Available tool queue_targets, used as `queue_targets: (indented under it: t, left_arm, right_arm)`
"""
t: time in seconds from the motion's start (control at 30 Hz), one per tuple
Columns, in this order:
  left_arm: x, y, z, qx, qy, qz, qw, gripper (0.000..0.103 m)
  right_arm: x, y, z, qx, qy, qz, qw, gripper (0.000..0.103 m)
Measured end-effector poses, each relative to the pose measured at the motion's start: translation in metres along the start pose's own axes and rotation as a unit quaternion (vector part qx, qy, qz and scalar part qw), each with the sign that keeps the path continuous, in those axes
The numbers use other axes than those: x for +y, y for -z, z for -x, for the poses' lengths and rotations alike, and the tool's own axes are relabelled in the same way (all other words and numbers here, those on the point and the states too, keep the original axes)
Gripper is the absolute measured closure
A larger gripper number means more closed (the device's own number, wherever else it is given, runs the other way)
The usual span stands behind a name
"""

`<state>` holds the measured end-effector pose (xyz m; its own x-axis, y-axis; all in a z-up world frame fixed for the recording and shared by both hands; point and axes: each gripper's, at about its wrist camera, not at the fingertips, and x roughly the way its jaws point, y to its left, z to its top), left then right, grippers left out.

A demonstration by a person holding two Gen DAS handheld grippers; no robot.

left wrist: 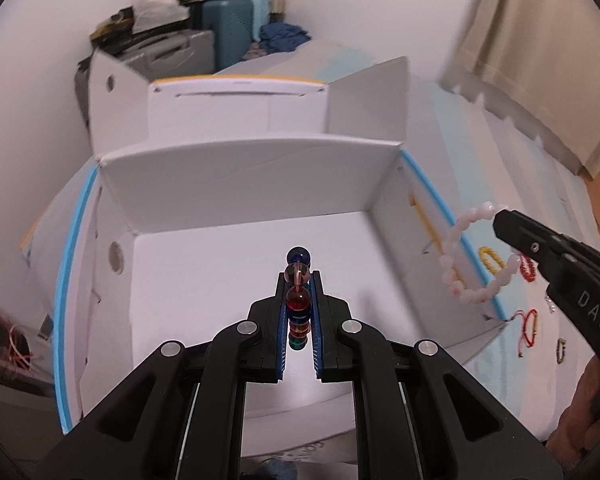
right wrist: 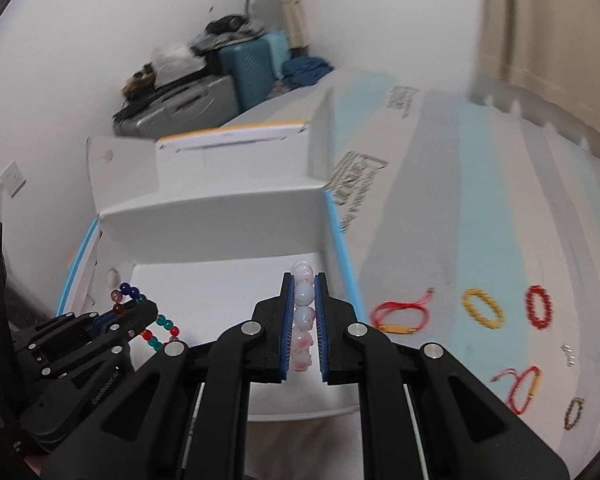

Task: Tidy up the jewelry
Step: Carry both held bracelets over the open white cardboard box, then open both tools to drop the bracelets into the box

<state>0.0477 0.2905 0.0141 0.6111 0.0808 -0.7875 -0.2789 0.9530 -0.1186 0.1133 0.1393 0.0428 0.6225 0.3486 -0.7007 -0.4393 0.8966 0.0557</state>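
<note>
Left gripper [left wrist: 299,280] was clamped tight on a multicoloured bead bracelet [left wrist: 298,300], hanging over the open white box [left wrist: 260,184]; right gripper [right wrist: 304,304] was pinched shut on the pink bead bracelet [right wrist: 303,320] near the box's right wall; further out, yellow bracelet [right wrist: 482,306] and red bracelet [right wrist: 538,306] lay on the flat cardboard [right wrist: 440,220].

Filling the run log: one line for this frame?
left gripper: shut on multicolour bracelet | right gripper: shut on pink bracelet | both over white box | five bracelets outside
</note>
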Motion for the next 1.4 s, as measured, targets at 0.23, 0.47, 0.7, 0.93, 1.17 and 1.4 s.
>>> queue_targets:
  t: [0.23, 0.47, 0.7, 0.93, 1.17, 1.4]
  left_arm:
    - [0.026, 0.005, -0.018, 0.024, -0.022, 0.022, 0.9992, 0.094]
    - [0.036, 0.011, -0.038, 0.052, -0.042, 0.028, 0.9974, 0.094]
    - [0.04, 0.015, -0.047, 0.066, -0.053, 0.025, 0.9961, 0.094]
    - [0.04, 0.016, -0.049, 0.07, -0.059, 0.025, 0.9955, 0.093]
    - [0.04, 0.014, -0.044, 0.06, -0.07, 0.031, 0.9952, 0.092]
    - [0.033, 0.009, -0.027, 0.034, -0.085, 0.028, 0.9955, 0.057]
  right_arm:
    - [0.029, 0.007, -0.047, 0.053, -0.016, 0.024, 0.998, 0.094]
    - [0.039, 0.02, -0.083, 0.1, -0.012, 0.026, 0.995, 0.094]
    - [0.043, 0.027, -0.102, 0.121, -0.008, 0.026, 0.992, 0.094]
    - [0.046, 0.032, -0.111, 0.129, -0.005, 0.028, 0.991, 0.091]
    - [0.043, 0.034, -0.105, 0.122, -0.007, 0.022, 0.992, 0.086]
    - [0.031, 0.022, -0.075, 0.076, -0.003, 0.013, 0.997, 0.041]
